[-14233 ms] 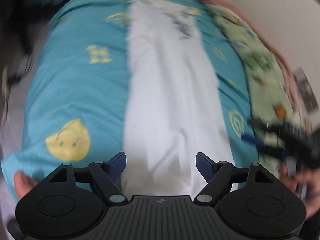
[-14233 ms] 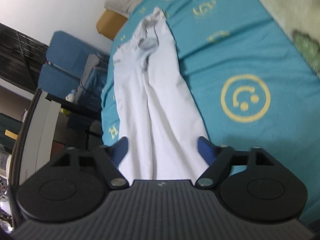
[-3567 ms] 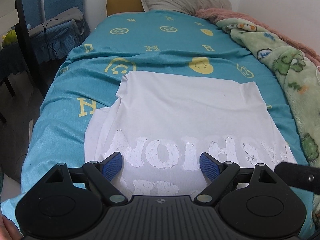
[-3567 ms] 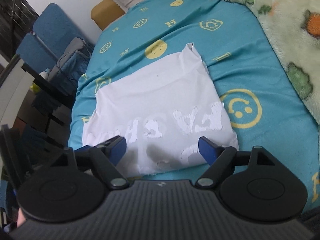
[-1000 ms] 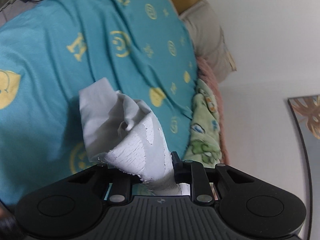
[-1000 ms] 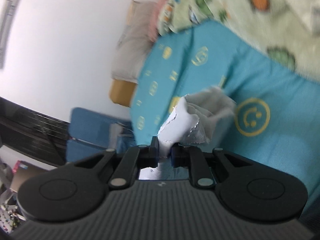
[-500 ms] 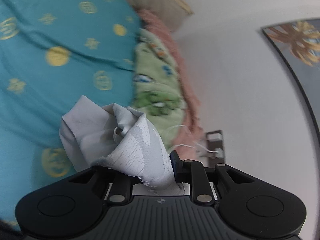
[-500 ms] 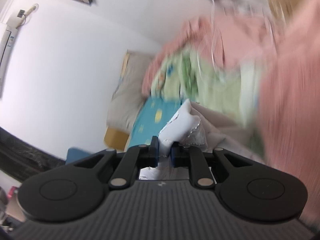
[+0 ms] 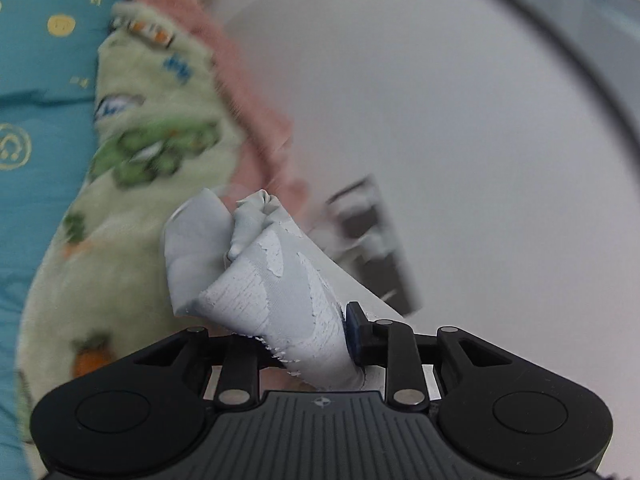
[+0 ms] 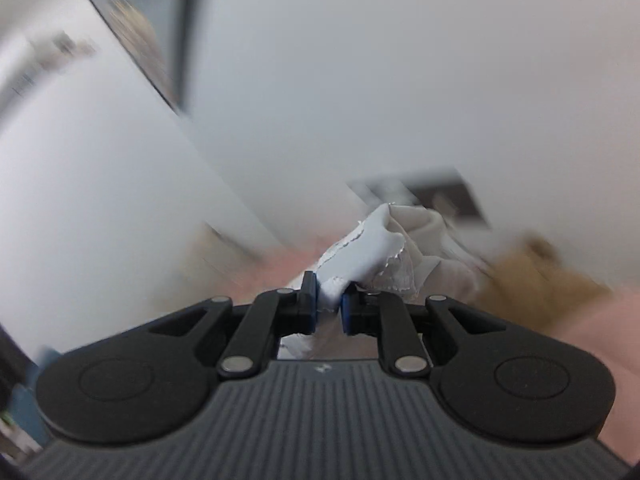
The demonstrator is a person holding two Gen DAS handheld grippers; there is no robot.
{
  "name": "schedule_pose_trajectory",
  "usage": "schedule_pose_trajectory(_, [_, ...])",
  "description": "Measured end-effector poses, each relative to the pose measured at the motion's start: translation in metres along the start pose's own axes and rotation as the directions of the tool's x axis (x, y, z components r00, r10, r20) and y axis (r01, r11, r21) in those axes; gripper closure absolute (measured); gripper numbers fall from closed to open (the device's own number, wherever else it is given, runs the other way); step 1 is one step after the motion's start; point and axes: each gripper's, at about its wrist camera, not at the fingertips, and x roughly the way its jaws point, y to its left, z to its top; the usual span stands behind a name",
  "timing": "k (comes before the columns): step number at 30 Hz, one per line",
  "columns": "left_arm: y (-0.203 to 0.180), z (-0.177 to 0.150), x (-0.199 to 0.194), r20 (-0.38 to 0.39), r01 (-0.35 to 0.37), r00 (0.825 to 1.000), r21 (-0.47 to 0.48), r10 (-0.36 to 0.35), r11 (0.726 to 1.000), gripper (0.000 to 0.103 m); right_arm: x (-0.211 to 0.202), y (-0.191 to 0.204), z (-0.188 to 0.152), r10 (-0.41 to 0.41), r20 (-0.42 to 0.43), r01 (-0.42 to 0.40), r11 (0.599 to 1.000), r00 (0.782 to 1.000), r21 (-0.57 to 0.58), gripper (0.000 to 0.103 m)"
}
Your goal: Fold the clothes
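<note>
The setting is identified as a domestic bedroom. A bed is seen in the left wrist view, covered by a teal sheet printed with yellow smiley faces and letters, with a green cartoon-print fleece blanket and a pink blanket laid along the side next to a plain white wall. A framed picture is seen hung on the wall in the heavily blurred right wrist view.
</note>
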Motion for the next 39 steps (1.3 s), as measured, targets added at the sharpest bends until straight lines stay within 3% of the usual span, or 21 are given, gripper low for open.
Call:
schedule_pose_trajectory(3, [0.031, -0.023, 0.017, -0.067, -0.065, 0.995, 0.077, 0.070, 0.995, 0.075, 0.019, -0.040, -0.043, -0.062, -0.141, 0.066, 0.997, 0.988, 0.027, 0.088])
schedule_pose_trajectory(5, [0.052, -0.038, 0.028, -0.108, -0.105, 0.987, 0.130, 0.119, 0.986, 0.064, 0.018, -0.049, -0.062, -0.056, -0.153, 0.058, 0.998, 0.987, 0.011, 0.088])
schedule_pose_trajectory(7, [0.069, -0.051, 0.037, -0.138, -0.138, 0.977, 0.184, 0.164, 0.973, 0.059, 0.014, -0.049, -0.065, -0.050, -0.141, 0.050, 0.999, 0.989, -0.001, 0.087])
schedule_pose_trajectory(9, [0.062, -0.052, 0.031, -0.124, -0.150, 0.975, 0.242, 0.184, 0.959, 0.057, 0.013, -0.047, -0.062, -0.063, -0.149, 0.065, 0.998, 0.987, 0.007, 0.087])
schedule_pose_trajectory(12, [0.042, -0.053, 0.019, -0.097, -0.209, 0.962, 0.344, 0.256, 0.916, 0.035, 0.008, -0.039, -0.054, -0.094, -0.177, 0.102, 0.994, 0.980, 0.040, 0.085])
schedule_pose_trajectory(13, [0.034, -0.052, 0.014, -0.083, -0.226, 0.958, 0.372, 0.275, 0.900, 0.023, 0.003, -0.035, -0.052, -0.100, -0.179, 0.109, 0.993, 0.979, 0.038, 0.084])
schedule_pose_trajectory(14, [0.025, -0.051, 0.009, -0.068, -0.243, 0.954, 0.400, 0.293, 0.884, 0.016, -0.003, -0.031, -0.051, -0.105, -0.179, 0.112, 0.993, 0.978, 0.029, 0.078])
schedule_pose_trajectory(15, [0.017, -0.050, 0.003, -0.053, -0.255, 0.951, 0.426, 0.305, 0.868, 0.015, -0.009, -0.028, -0.050, -0.110, -0.179, 0.116, 0.993, 0.978, 0.020, 0.069])
schedule_pose_trajectory(17, [0.003, -0.049, -0.013, -0.022, -0.261, 0.952, 0.470, 0.307, 0.843, 0.010, -0.027, -0.017, -0.048, -0.101, -0.144, 0.101, 0.995, 0.984, -0.012, 0.014])
schedule_pose_trajectory(18, [-0.005, -0.052, -0.024, 0.002, -0.266, 0.952, 0.492, 0.305, 0.829, 0.008, -0.039, -0.011, -0.048, -0.096, -0.119, 0.094, 0.995, 0.988, -0.028, 0.011])
schedule_pose_trajectory(20, [-0.023, -0.059, -0.052, 0.064, -0.278, 0.955, 0.535, 0.290, 0.798, 0.000, -0.059, 0.003, -0.046, -0.080, -0.095, 0.073, 0.994, 0.992, -0.076, 0.012])
schedule_pose_trajectory(23, [-0.050, -0.072, -0.096, 0.135, -0.272, 0.962, 0.577, 0.239, 0.770, 0.000, -0.093, 0.025, -0.049, -0.051, -0.064, 0.041, 0.987, 0.997, -0.154, 0.012])
schedule_pose_trajectory(27, [-0.082, -0.095, -0.153, 0.221, -0.288, 0.957, 0.610, 0.190, 0.738, 0.000, -0.139, 0.049, -0.058, -0.032, -0.014, 0.027, 0.970, 0.999, -0.241, 0.012])
schedule_pose_trajectory(30, [-0.100, -0.116, -0.194, 0.313, -0.339, 0.933, 0.609, 0.175, 0.717, 0.000, -0.170, 0.059, -0.068, -0.009, -0.001, 0.008, 0.961, 1.000, -0.277, 0.012])
schedule_pose_trajectory(35, [-0.125, -0.156, -0.252, 0.435, -0.425, 0.887, 0.630, 0.158, 0.651, 0.000, -0.220, 0.075, -0.087, 0.025, 0.028, -0.014, 0.937, 0.999, -0.348, 0.012])
schedule_pose_trajectory(39, [-0.129, -0.184, -0.291, 0.471, -0.438, 0.872, 0.629, 0.133, 0.642, 0.000, -0.249, 0.081, -0.101, 0.053, 0.056, -0.028, 0.924, 0.997, -0.381, 0.012])
